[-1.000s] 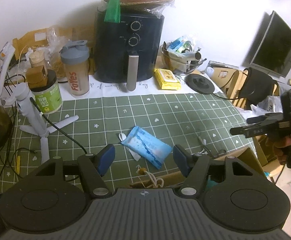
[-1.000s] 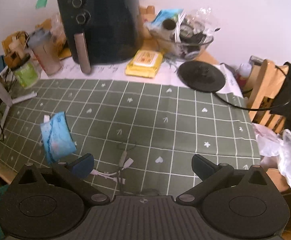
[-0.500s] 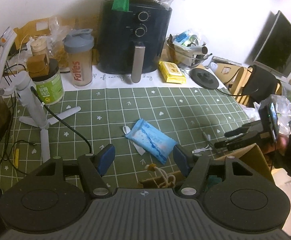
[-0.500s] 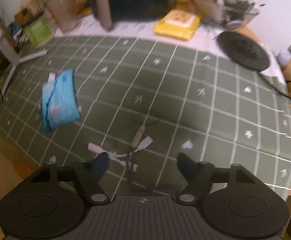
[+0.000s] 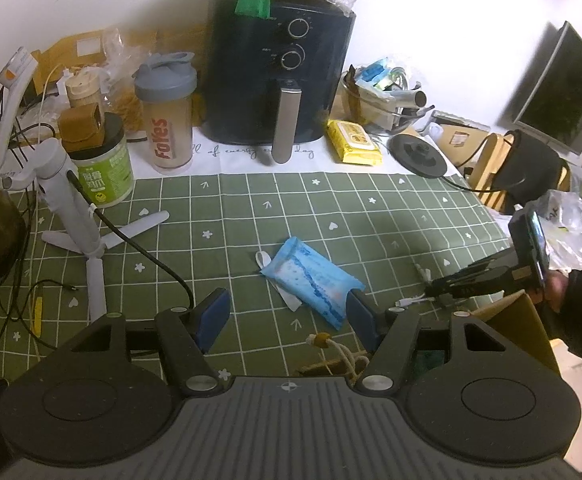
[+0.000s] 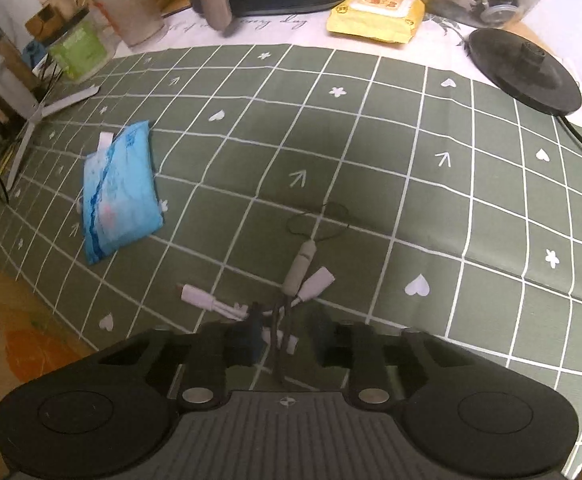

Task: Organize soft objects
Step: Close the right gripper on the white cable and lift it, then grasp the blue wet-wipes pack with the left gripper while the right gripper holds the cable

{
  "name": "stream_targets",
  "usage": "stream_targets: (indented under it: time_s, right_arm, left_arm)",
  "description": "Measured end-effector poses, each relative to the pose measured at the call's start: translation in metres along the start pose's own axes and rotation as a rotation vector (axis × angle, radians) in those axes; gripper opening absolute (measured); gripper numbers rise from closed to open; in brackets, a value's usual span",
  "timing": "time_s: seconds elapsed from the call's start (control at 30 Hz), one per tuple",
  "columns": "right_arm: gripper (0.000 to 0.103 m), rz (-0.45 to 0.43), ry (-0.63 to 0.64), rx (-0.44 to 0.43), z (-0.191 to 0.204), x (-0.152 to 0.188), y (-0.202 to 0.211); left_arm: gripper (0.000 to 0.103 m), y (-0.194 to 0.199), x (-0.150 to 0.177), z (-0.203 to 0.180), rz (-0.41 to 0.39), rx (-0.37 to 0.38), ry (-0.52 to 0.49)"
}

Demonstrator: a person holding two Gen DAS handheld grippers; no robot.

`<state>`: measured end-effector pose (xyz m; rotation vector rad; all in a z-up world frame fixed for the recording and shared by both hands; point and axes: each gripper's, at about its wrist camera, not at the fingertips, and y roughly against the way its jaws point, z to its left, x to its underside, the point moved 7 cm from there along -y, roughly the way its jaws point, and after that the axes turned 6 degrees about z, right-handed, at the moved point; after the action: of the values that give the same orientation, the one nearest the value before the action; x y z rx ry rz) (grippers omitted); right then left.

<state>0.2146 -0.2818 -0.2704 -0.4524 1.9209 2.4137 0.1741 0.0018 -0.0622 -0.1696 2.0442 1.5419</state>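
Progress looked early. In the left wrist view, the left gripper (image 5: 285,316) hung over the green cloth (image 5: 331,204) with its fingers spread and nothing between them; the blue pack (image 5: 311,280) lay flat on the cloth just past its right finger, not yet picked up. Near the table edge a box (image 5: 519,320) showed, likely the place for sorted things, though its contents could not be made out. Farther right, the right gripper (image 5: 435,290) reached down onto the cables (image 5: 415,300). In the right wrist view, the right gripper (image 6: 287,336) was closing on the cables (image 6: 295,280), the dark lead running between its blurred fingers; whether the pads already pinched it could not be told. The pack (image 6: 119,192) lay well to the left, untouched. So nothing seemed stowed yet: cables and pack were both left to do.
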Motion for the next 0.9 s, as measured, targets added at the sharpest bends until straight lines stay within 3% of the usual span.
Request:
stream_targets:
  time_s: [0.03,0.47,0.9]
  right_arm:
    - [0.007,-0.001,-0.001,0.001,0.0,0.0,0.0]
    - [0.006,-0.106,0.034,0.02,0.012,-0.004,0.041]
    - [0.006,-0.215,-0.03,0.028,0.017,0.008,0.095]
  left_arm:
    - [0.064,0.0,0.0,0.0,0.0,0.001,-0.001]
    - [0.064,-0.01,-0.016,-0.006,-0.001,0.013,-0.077]
    - [0.064,-0.057,-0.037,-0.026,0.094,0.04,-0.298]
